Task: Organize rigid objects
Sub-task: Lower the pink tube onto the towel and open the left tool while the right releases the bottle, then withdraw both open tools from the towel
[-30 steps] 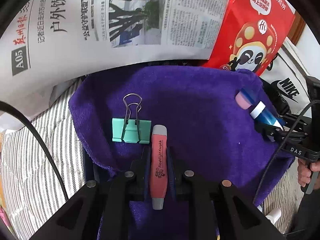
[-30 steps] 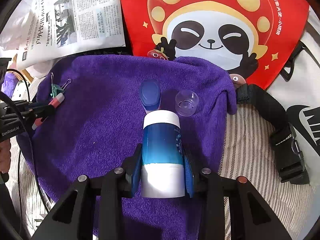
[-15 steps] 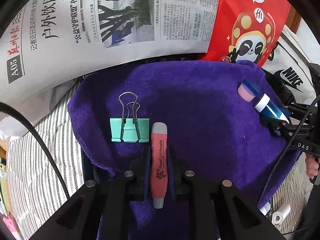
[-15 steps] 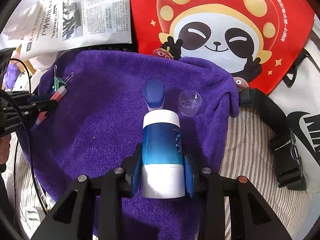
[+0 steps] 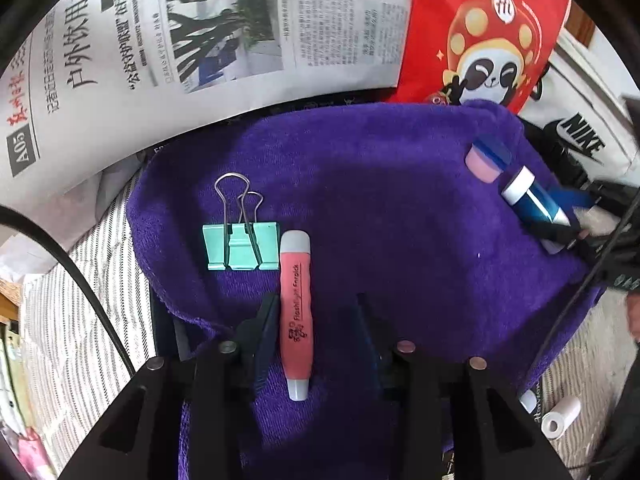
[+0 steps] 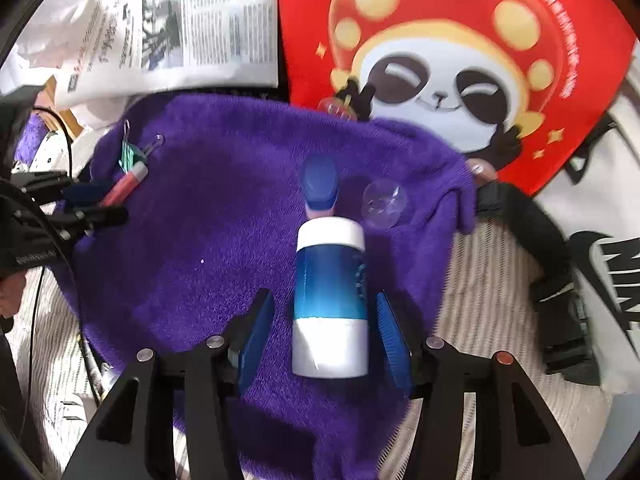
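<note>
Nearest the lens in the left wrist view, our left gripper (image 5: 316,320) has just been opening: its jaws now stand apart, with the pink highlighter (image 5: 295,312) lying loose between them on the purple towel (image 5: 380,208). The pen hugs the left-hand pad and sits well clear of the right-hand one, its long axis running straight up the frame, in line with the fingers. Just beyond it, at centre left, the green binder clip (image 5: 240,246) lies beside the pen's grey cap, nearly touching.

In the right wrist view, our right gripper (image 6: 324,332) has likewise just been opening. Its blue pads stand apart with a gap on each side of the blue and white bottle (image 6: 330,296), which lies on the towel at lower centre, long axis also running up the frame along the fingers. Past the bottle's white cap lie the blue-capped pink tube (image 6: 319,184) and, to its right, a clear round cap (image 6: 384,202).

We judge both pieces set down and released, each gripper straddling its own. Since each piece lies along the fingers, the coming move looks to be a straight withdrawal back along that axis; the highlighter, close against one pad, seems likelier to be nudged.

Farthest off, at the top of both frames, lie a newspaper (image 5: 180,40) and a red panda bag (image 6: 460,60).
</note>
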Motion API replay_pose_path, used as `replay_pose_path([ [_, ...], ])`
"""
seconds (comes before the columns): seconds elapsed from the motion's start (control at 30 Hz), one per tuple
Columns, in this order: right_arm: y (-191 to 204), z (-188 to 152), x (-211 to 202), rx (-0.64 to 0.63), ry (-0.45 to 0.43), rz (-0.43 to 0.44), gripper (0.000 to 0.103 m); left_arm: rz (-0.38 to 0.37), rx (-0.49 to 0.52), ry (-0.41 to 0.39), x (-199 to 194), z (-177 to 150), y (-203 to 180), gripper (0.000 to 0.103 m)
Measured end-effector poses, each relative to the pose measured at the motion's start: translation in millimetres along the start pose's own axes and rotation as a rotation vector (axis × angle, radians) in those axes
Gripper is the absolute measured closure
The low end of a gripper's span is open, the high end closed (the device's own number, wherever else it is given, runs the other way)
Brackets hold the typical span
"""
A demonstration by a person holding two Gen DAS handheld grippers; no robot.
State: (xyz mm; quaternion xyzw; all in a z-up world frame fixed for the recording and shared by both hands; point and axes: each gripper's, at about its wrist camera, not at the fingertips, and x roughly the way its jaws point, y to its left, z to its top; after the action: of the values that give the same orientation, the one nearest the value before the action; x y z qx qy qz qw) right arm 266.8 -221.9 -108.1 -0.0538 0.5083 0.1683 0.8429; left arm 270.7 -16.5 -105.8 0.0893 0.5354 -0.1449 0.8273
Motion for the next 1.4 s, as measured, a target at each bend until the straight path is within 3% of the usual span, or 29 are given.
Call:
replay_pose_path([
  [0.13, -5.0, 3.6, -32.6, 0.006, -0.074, 0.009, 0.043, 0.045, 0.0, 0.005, -7.2, 3.9, -11.5, 0.067],
  [0.3, -7.8, 7.9, -66.3, 0.003, -0.141, 0.024, 0.039, 0.049, 0.021, -0.077, -50.6, 2.3, -35.9, 0.067],
  [0.47, -7.5, 3.7, -88.8, 0.001, -0.171, 0.024, 0.038, 0.034, 0.058, -0.118, -89.6, -29.0, -63.3, 0.066],
  [0.53, -8.1, 2.7, -95.9, 0.003, -0.178, 0.014, 0.038, 0.011, 0.052, -0.126, -101.1, -48.4, -61.2, 0.064],
  [0.73, -1.3, -8.8, -123.8, -0.02, -0.213, -0.043, 0.038, -0.16, 0.052, -0.148, -107.1, -100.0, -63.0, 0.06],
  [0.97, 2.4, -74.8, -143.2, 0.027, -0.207, -0.039, 0.034, -0.189, 0.157, -0.154, -107.8, -137.3, -85.2, 0.06],
  [1.33, 11.8, -204.9, -138.6, 0.189, -0.137, -0.048, 0.034, -0.092, 0.28, -0.141, -77.1, -139.6, -103.3, 0.06],
  [1.4, 12.3, -221.2, -136.3, 0.233, -0.121, -0.025, 0.034, -0.097, 0.309, -0.15, -72.5, -139.3, -107.8, 0.075],
])
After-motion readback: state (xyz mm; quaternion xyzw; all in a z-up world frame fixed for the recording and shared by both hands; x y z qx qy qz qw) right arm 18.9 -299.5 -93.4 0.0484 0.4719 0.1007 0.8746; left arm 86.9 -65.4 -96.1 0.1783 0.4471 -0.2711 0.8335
